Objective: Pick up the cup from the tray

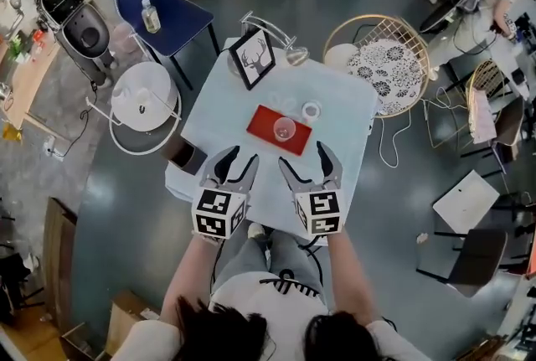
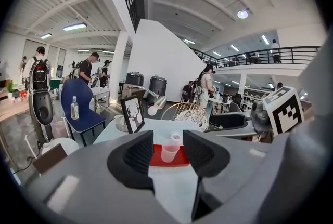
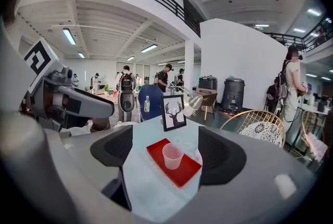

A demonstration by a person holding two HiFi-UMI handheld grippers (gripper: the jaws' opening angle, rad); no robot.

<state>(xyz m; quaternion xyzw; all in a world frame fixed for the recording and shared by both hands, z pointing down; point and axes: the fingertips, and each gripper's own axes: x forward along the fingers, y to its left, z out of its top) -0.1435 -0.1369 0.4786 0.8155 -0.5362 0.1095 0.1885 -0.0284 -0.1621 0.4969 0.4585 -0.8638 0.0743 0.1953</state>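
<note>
The tray (image 1: 262, 123) is red, and the cup (image 1: 285, 130) on it is translucent pale pink. Under the tray, the table (image 1: 339, 129) is pale blue-white. Just beyond the tray, a black-framed picture (image 1: 253, 58) shows black antlers on white. Farther beyond the tray, a chair (image 1: 159, 3) is navy blue.

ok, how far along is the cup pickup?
Done: nothing yet. The cup stands upright on the tray, untouched.
In hand: nothing. The left gripper and right gripper are both open over the near edge of the table, short of the tray.
Left: reach in with one gripper, close on the cup, and lift it off the tray.
</note>
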